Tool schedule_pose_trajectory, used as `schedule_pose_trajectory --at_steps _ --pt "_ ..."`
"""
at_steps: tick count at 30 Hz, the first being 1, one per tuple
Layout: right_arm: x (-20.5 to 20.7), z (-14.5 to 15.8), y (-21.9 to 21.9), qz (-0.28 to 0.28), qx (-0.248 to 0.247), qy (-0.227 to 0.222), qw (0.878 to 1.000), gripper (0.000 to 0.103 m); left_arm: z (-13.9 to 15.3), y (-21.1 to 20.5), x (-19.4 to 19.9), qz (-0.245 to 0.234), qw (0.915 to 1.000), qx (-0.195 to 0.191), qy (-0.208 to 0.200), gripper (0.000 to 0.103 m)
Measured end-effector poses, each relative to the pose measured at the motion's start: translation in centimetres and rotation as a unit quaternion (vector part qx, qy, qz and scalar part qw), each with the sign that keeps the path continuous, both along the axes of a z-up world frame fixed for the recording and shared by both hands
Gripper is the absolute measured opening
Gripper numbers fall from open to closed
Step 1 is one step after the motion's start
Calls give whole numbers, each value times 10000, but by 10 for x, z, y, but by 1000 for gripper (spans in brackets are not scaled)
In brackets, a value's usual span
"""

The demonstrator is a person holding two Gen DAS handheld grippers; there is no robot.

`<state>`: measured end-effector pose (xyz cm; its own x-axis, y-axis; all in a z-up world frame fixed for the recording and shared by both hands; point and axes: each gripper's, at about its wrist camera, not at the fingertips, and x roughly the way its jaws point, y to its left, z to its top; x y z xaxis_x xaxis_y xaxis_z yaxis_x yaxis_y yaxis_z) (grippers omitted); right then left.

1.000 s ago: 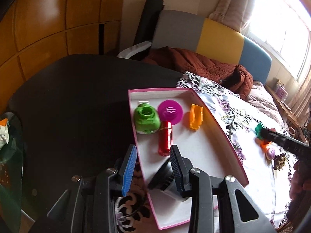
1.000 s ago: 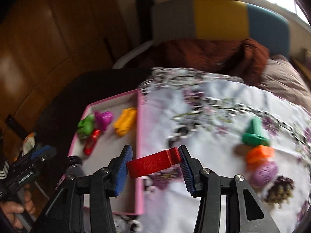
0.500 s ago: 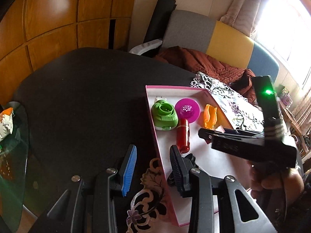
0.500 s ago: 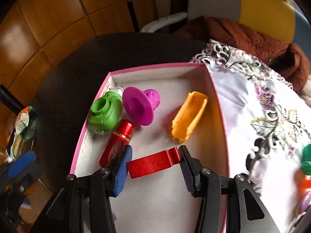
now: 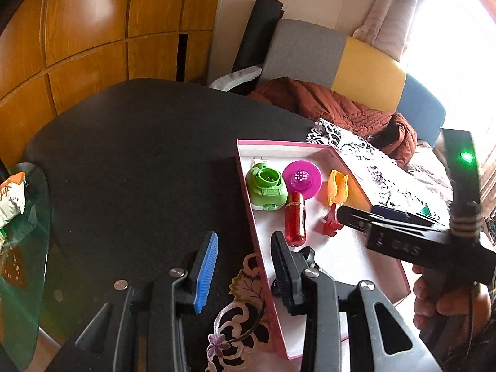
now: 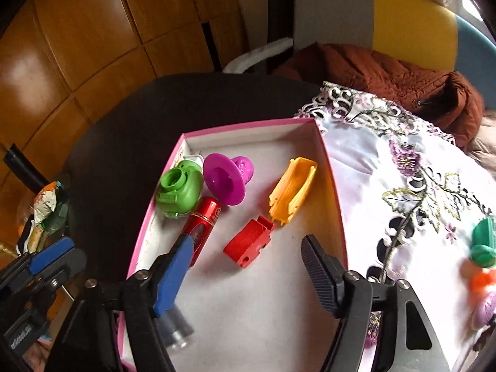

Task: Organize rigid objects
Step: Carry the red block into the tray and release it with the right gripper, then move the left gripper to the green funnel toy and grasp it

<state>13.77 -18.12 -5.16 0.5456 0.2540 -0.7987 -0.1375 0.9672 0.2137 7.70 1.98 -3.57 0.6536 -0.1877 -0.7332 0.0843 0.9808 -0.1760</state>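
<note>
My pink-walled box (image 6: 328,167) is sitting open under my right claw (image 6: 248,266), holding its load beyond my fingertips. From left to right in there: a green round piece (image 6: 181,190) is lying against the left wall, a red cylinder (image 6: 203,220) is running from it down toward my blue left pad (image 6: 172,276), a magenta funnel-shaped piece (image 6: 226,178) is tipped on its side, the red block (image 6: 249,243) is resting on the white floor just ahead of my jaws, and an orange trough-shaped piece (image 6: 293,190) is lying beyond it, its near end just beside the block. Something dark and round (image 6: 175,328) is sitting in the near corner, under my left finger.

My right claw's jaws have just been opening; they are standing wide, with nothing between them and the red block lying free. I am pointing it steeply down into the box.

My left claw (image 5: 245,266) is straddling the box's left wall, jaws narrowly parted; I cannot tell whether the pads are pinching it.
</note>
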Motion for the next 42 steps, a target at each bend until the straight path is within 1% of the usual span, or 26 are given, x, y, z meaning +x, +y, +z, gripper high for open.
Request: schedule_pose_trajectory --at_steps 7,14,19,23,28,31,35,38,41,42 --pt "-25 17 -14 -111 -96 -338 9993 80 6 -6 -6 -105 9999 57 -75 35" --pt "-45 29 -43 -373 -96 -507 9980 80 11 -16 -10 -247 9995 134 -129 35" --pt "-58 36 -73 -658 -123 -585 9960 80 14 -27 -13 -391 9989 212 -178 35" --pt "-66 42 -102 -912 -248 -629 9935 81 18 -38 -14 -533 9979 282 -221 35" --pt "-78 48 -151 -1368 -465 -650 9874 83 22 -56 -16 -770 9960 364 -266 35" --pt "-86 51 -183 -1670 -610 -648 9819 83 23 -71 -17 -970 9940 429 -282 35" --pt "-98 51 -235 -2213 -802 -602 9700 84 26 -95 -18 -1242 9903 523 -325 35" --pt "-110 42 -278 -2765 -860 -535 9556 84 25 -115 -21 -1464 9869 595 -334 35" --pt "-127 27 -317 -3359 -703 -453 9382 84 23 -139 -22 -1717 9821 697 -331 35" --pt "-134 20 -329 -3609 -619 -377 9298 84 22 -145 -22 -1774 9809 731 -325 35"
